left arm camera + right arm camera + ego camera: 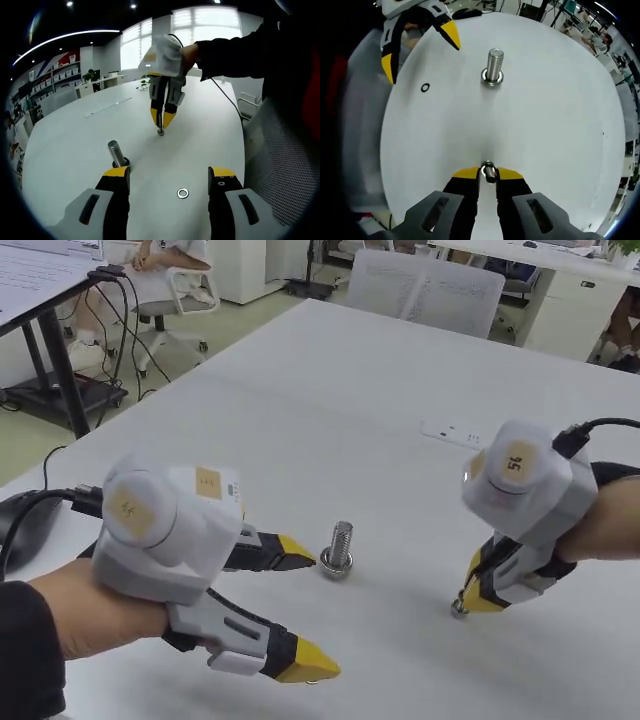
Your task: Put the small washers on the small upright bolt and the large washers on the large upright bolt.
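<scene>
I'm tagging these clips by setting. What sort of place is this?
Probably an open-plan office or lab: a large white table, a wheeled office chair behind it, and shelves near big windows.

The bench (350, 390) is smooth, matt white. The big bolt (340, 545) is bright, glossy metal with a ridged thread. The small bolt (490, 172) and washer (183, 193) gleam like metal too. The left tool (310, 610) and right tool (462, 605) have matt white plastic shells and smooth yellow tips.
</scene>
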Demonstrator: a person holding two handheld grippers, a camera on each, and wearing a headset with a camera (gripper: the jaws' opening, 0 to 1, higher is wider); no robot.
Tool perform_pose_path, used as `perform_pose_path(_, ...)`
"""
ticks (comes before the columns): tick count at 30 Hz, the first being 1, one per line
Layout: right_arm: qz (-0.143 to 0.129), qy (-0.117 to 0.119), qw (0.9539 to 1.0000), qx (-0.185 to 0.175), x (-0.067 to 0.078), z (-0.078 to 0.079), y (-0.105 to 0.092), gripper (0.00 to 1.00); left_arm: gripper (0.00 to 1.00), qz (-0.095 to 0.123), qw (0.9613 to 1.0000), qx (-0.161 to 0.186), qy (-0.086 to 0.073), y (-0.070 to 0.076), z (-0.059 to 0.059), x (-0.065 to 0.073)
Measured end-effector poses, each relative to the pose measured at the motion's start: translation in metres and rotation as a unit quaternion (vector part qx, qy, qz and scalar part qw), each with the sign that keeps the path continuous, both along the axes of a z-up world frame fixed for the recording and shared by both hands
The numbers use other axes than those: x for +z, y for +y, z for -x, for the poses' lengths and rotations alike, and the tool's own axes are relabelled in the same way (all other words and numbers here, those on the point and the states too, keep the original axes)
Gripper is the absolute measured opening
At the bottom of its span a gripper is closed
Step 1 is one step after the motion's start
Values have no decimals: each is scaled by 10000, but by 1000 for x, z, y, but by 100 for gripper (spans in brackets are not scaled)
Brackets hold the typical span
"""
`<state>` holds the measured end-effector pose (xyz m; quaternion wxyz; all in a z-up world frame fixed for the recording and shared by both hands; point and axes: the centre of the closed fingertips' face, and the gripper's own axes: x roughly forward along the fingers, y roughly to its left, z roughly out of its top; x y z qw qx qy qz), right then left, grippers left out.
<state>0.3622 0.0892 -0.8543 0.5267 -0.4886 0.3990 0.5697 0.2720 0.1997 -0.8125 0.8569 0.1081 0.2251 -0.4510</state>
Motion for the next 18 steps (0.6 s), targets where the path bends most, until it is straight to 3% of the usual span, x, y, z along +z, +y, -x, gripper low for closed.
perform_pose_path(18, 91, 71, 9999, 37, -13, -5, 0, 14, 62, 6, 10000, 15, 17, 1, -1, -1)
